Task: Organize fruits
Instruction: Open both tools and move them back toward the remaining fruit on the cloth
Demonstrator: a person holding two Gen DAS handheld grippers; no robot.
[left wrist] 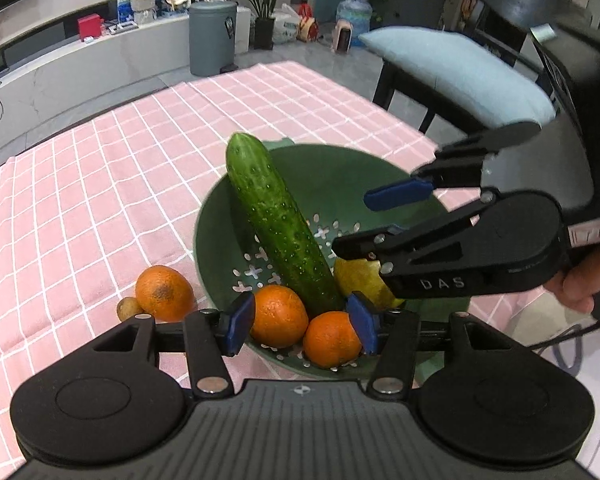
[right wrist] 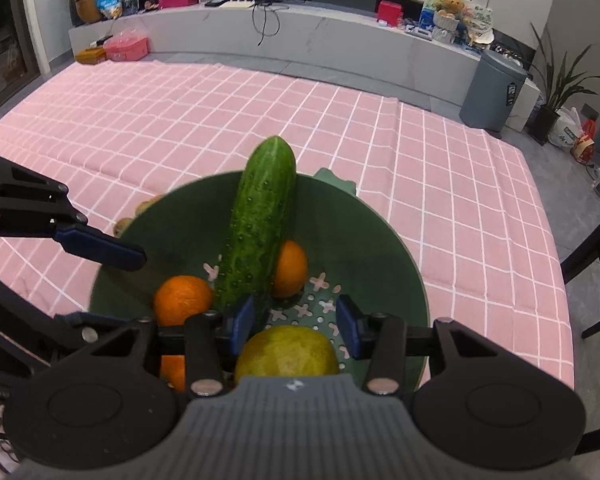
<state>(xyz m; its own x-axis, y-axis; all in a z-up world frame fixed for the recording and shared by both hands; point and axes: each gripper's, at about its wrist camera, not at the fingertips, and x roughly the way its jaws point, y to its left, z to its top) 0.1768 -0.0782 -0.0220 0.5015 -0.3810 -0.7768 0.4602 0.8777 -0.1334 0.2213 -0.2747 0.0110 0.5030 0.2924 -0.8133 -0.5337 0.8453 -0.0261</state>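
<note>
A green colander bowl (left wrist: 328, 176) (right wrist: 364, 232) stands on the pink checked tablecloth. In it a cucumber (left wrist: 278, 220) (right wrist: 260, 224) leans on the far rim, with two oranges (left wrist: 278, 316) (left wrist: 332, 340) and a yellow-green lemon (left wrist: 360, 280) (right wrist: 288, 350). My left gripper (left wrist: 302, 322) is open just above the bowl's near rim and the two oranges. My right gripper (right wrist: 296, 320) is open over the bowl, just above the lemon; it also shows in the left wrist view (left wrist: 376, 224). A third orange (left wrist: 164, 292) and a small brown fruit (left wrist: 129, 307) lie on the cloth left of the bowl.
The pink tablecloth (right wrist: 220, 120) stretches far and left of the bowl. A black chair with a light blue cushion (left wrist: 460, 72) stands at the table's far right. A grey bin (left wrist: 213, 36) and a low white counter stand beyond the table.
</note>
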